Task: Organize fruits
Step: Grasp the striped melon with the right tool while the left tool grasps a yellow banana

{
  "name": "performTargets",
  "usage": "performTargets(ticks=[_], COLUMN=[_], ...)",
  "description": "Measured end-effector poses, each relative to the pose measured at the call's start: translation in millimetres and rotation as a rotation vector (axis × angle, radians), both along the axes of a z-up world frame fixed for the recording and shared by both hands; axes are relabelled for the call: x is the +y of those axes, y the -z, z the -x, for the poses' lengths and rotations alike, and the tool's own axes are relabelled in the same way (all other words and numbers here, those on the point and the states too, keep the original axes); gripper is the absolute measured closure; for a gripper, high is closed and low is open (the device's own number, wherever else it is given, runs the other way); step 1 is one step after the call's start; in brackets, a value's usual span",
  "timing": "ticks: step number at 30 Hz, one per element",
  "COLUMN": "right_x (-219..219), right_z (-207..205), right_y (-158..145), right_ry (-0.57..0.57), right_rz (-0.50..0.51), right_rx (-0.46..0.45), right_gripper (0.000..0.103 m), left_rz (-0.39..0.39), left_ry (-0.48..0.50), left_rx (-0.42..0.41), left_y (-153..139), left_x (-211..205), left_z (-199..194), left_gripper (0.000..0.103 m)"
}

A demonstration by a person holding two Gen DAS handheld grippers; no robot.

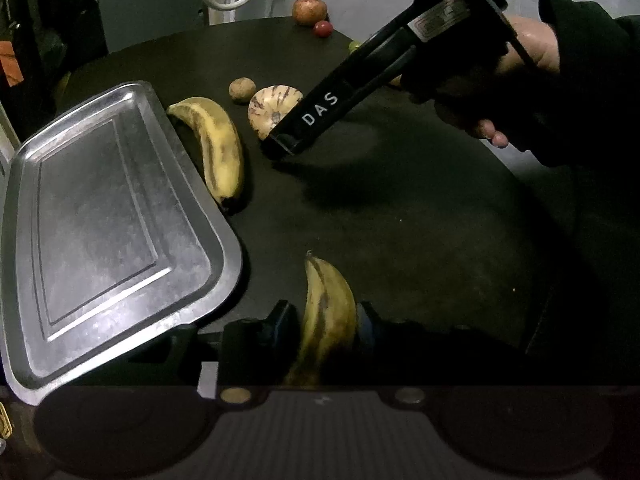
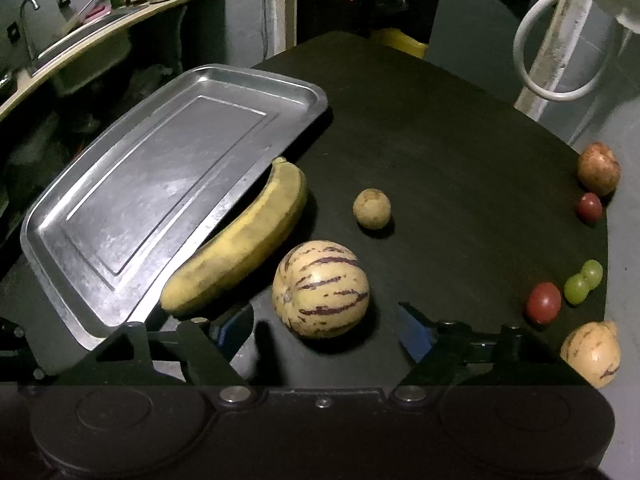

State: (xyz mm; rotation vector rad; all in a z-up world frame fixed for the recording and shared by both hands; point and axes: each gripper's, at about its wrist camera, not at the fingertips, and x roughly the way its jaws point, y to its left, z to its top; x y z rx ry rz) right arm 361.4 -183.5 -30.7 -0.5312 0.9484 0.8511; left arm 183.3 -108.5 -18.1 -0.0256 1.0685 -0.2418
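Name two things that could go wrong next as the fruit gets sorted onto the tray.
1. The left gripper pinches one banana near its end, so it may swing or slip when lifted.
2. The right gripper is open around the striped melon, which is round and could roll away or squirt out.

- The right gripper stands with jaws apart over a dark table.
- A striped melon lies between the fingers, apart from both.
- A banana rests against a metal tray.
- A small brown fruit sits beyond.
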Motion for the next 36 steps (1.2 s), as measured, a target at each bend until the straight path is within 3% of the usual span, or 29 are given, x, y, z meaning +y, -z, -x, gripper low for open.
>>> performTargets(ticks=[7, 14, 22, 24, 36], right_x=[2.0, 3.8, 4.2, 3.5, -21.9], right_z=[-4.1, -8.7, -13.8, -13.8, 6.4], right_y=[5.3, 9.7, 11.6, 10.8, 8.1], right_ry=[0.003, 0.001, 0.011, 0.01, 0.137], right_rz=[0.002, 0.005, -0.02, -0.036, -0.106], right_rx=[0.007, 0.016, 0.034, 0.041, 0.078], right_gripper=[0.026, 0.027, 0.04, 0.048, 0.049], left_rz=[0.013, 0.086, 0.169, 0.179, 0.262], left_ry=[-0.022, -0.112, -0.205, -0.217, -0.309], left_rx=[-0.004, 0.021, 0.055, 0.06, 0.089], left_y=[2.6, 2.9, 5.2, 5.3, 9.4], left_x=[1.8, 13.3, 27.8, 29.9, 41.5], left_z=[-2.9, -11.7, -23.8, -25.0, -27.2], left_gripper=[0.07, 0.071, 0.072, 0.072, 0.072])
